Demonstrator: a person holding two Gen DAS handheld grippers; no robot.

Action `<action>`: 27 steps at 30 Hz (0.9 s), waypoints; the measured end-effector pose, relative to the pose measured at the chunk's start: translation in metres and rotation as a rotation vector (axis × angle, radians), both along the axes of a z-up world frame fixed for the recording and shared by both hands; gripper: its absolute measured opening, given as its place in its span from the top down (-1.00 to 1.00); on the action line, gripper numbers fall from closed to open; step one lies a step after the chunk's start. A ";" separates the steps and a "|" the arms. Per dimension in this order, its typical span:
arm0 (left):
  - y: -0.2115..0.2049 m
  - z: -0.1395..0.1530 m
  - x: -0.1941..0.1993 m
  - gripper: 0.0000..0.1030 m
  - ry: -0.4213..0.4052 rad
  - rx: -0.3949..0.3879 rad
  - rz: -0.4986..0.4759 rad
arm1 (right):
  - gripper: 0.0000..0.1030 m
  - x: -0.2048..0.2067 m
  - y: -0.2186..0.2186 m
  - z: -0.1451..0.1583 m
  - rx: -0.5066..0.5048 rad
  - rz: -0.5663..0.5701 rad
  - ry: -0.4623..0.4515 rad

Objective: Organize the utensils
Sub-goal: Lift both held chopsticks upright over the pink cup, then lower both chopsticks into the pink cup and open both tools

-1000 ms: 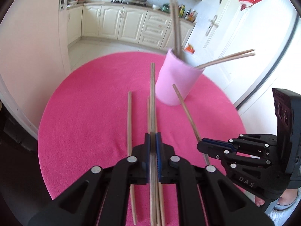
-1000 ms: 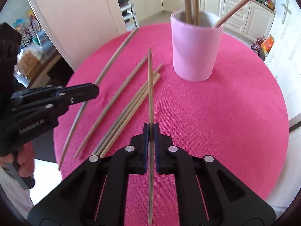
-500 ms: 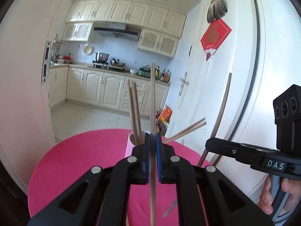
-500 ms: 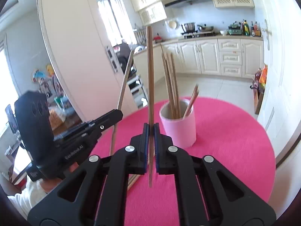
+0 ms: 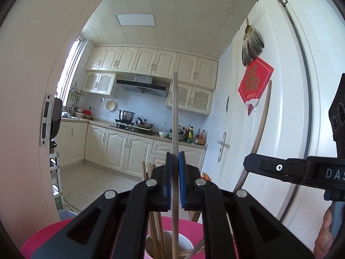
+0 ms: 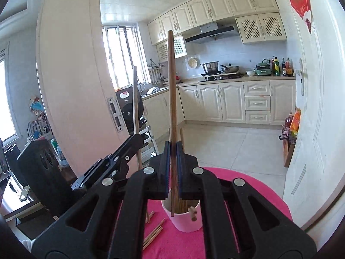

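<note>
My left gripper [image 5: 175, 179] is shut on a pale wooden chopstick [image 5: 175, 112] held upright, its lower end over the open mouth of the pink cup [image 5: 168, 247], which holds several chopsticks. My right gripper [image 6: 172, 168] is shut on a darker chopstick [image 6: 172, 86], also upright, its lower tip just above the cup [image 6: 185, 220]. The right gripper [image 5: 291, 169] shows at the right of the left wrist view with its chopstick [image 5: 262, 129]. The left gripper [image 6: 112, 164] shows at the left of the right wrist view.
The cup stands on a round table with a pink cloth [image 6: 248, 194]. Several loose chopsticks [image 6: 154, 231] lie on the cloth left of the cup. A white door [image 5: 280, 129] is close on the right, a kitchen behind.
Both grippers have lifted their chopsticks off the cloth, tilted them upright and moved in over the cup. Both stay shut on their chopsticks.
</note>
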State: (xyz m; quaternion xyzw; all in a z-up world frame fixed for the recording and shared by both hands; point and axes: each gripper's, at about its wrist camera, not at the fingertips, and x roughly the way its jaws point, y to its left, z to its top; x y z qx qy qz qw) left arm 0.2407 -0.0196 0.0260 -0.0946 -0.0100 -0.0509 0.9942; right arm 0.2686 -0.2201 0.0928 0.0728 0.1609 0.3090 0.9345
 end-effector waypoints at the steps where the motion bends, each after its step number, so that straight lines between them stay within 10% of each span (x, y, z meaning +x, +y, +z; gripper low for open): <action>1: 0.000 -0.001 0.006 0.88 -0.002 -0.001 0.009 | 0.89 0.004 0.000 -0.001 0.001 0.000 -0.001; 27: -0.008 -0.036 0.050 0.68 0.089 0.053 0.020 | 0.89 0.037 0.008 -0.033 -0.071 -0.052 0.041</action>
